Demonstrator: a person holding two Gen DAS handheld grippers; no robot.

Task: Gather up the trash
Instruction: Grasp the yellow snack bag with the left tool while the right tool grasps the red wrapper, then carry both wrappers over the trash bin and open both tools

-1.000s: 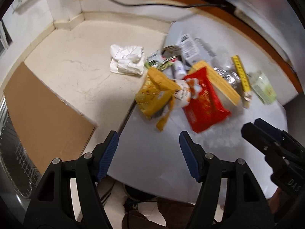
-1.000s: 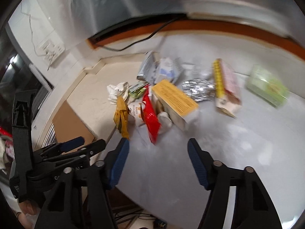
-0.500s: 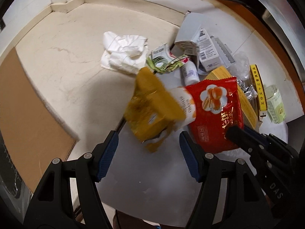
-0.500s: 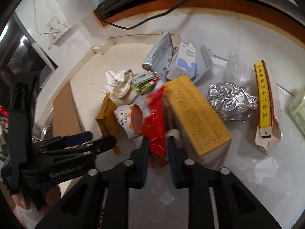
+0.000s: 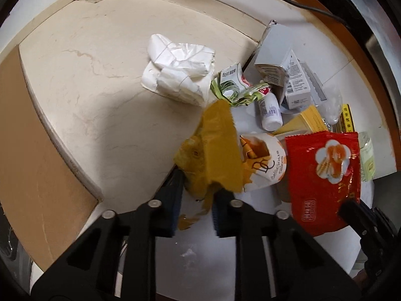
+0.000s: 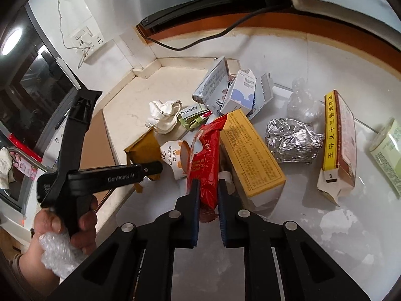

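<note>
Two tools are at work over a heap of trash on the white worktop (image 6: 313, 238). Left tool (image 5: 196, 199): its jaws are closing, and the crumpled yellow wrapper (image 5: 215, 150) is between the blue pads, which press on its lower end. Right tool (image 6: 208, 200): its jaws are closing too, and they pinch the near end of the red snack bag (image 6: 204, 160), which stands on its edge between them. In the right wrist view the left tool carries the writing "GenRobot.AI", and a hand (image 6: 72, 228) grips its handle together with a piece of bubble wrap (image 6: 56, 255). Between the two held things lies a small white pack (image 6: 174, 161) with the words "delicious cakes". Just right of the red bag lies a long yellow box (image 6: 250, 155) with fine Chinese print that I cannot read. Behind it stand several white and blue cartons (image 6: 233, 92), and a green pack (image 6: 191, 116) shows "350g". Further right are a ball of foil (image 6: 293, 140), a box with a yellow strip (image 6: 339, 143) of Chinese characters, and a pale green pack (image 6: 387, 155). White tissue (image 5: 179, 72) lies on the cream floor (image 5: 87, 75) beyond the worktop edge.
</note>
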